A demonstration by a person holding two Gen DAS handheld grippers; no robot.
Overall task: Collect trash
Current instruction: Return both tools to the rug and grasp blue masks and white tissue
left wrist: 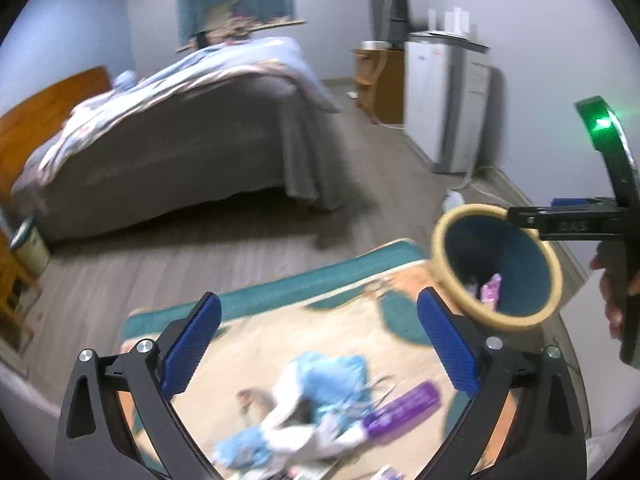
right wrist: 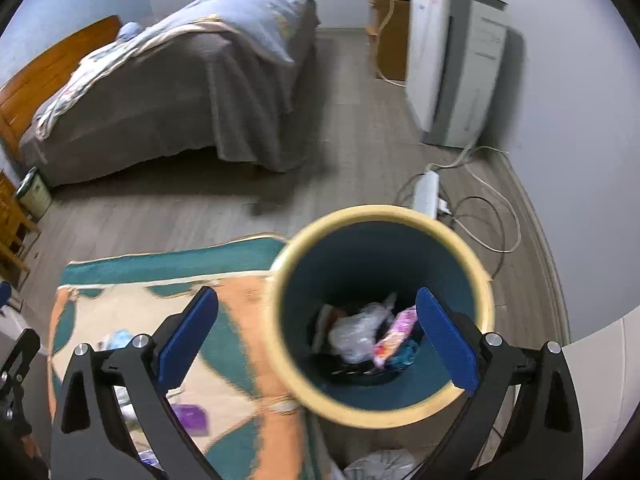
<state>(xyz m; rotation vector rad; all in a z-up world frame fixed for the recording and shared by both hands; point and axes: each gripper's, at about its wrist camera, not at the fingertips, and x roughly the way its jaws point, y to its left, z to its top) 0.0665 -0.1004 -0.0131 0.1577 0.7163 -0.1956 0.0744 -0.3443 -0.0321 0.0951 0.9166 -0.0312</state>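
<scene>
Left gripper, blue-padded jaws spread wide and empty, hangs over crumpled blue-white wrappers and a purple plastic packet lying on the teal-orange patterned rug. Right gripper, also spread and empty, sits above the round teal bin with cream rim, which already holds clear and pink wrappers. Partly done; rug litter left. Grey-skirted bed well beyond.
</scene>
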